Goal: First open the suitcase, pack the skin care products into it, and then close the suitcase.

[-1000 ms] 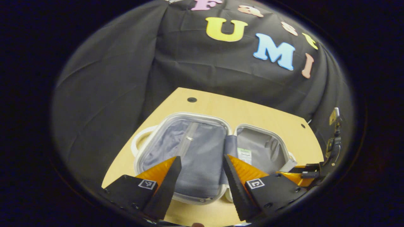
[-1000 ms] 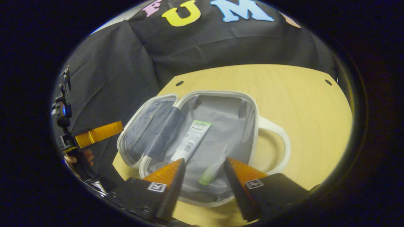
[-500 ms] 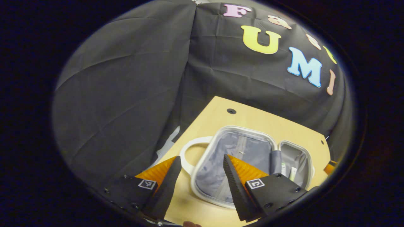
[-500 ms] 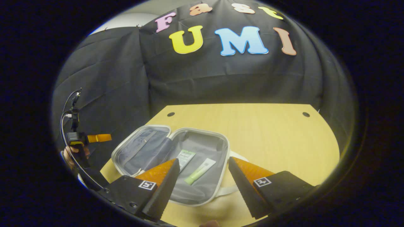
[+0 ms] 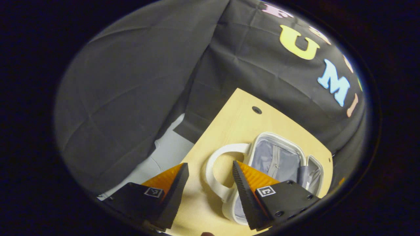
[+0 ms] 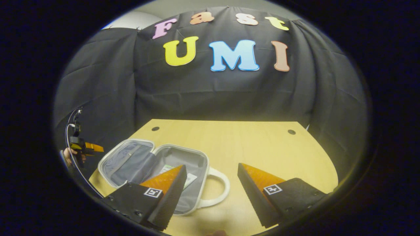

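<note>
In my right gripper view, lower left of the frame, the suitcase (image 6: pixel 154 170) lies open on the worktop (image 6: pixel 262 147), a skin care tube (image 6: pixel 167 169) partly hidden inside. The left gripper (image 5: pixel 210 183) has its fingers apart, empty, over the case's left handle (image 5: pixel 218 177). The right gripper (image 6: pixel 212 186) is wide open, holding nothing. Closing could go wrong if a finger snags a handle and drags the case. Since half a second ago, both grippers have pulled back and swung outward.

A staged recording booth, not a home: creased black cloth wall (image 6: pixel 213 95) drapes around a bare light wooden bench (image 6: pixel 262 147) with holes near its far corners.
</note>
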The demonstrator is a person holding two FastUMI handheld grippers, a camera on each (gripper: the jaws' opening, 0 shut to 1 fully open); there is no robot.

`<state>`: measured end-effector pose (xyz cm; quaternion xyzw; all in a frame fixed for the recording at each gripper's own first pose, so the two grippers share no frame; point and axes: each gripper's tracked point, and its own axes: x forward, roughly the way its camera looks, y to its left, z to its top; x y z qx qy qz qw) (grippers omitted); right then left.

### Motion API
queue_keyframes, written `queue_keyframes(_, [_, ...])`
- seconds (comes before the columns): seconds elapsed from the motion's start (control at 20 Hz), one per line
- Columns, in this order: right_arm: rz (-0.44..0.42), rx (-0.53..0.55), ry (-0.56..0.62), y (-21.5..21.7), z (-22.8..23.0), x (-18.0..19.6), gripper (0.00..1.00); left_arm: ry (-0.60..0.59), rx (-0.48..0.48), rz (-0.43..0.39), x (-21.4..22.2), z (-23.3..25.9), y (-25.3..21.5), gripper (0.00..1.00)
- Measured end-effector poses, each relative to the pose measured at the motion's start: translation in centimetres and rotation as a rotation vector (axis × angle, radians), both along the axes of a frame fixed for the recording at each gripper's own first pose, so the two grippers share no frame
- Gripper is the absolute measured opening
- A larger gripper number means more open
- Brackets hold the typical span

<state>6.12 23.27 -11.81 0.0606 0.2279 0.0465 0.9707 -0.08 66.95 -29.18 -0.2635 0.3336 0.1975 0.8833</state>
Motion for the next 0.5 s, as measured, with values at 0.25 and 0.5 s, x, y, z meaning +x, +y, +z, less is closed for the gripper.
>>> queue_keyframes(0.25, [-0.054, -0.011, 0.011, -1.2, 0.0, 0.2, 0.95, 0.045, -0.093, -0.017, 2.1, -4.2, -0.2, 0.85])
queue_keyframes(0.5, [-0.097, -0.009, 0.019, -2.4, -0.3, -0.2, 0.96, 0.039, -0.133, -0.021, 3.9, -5.3, -0.6, 0.82])
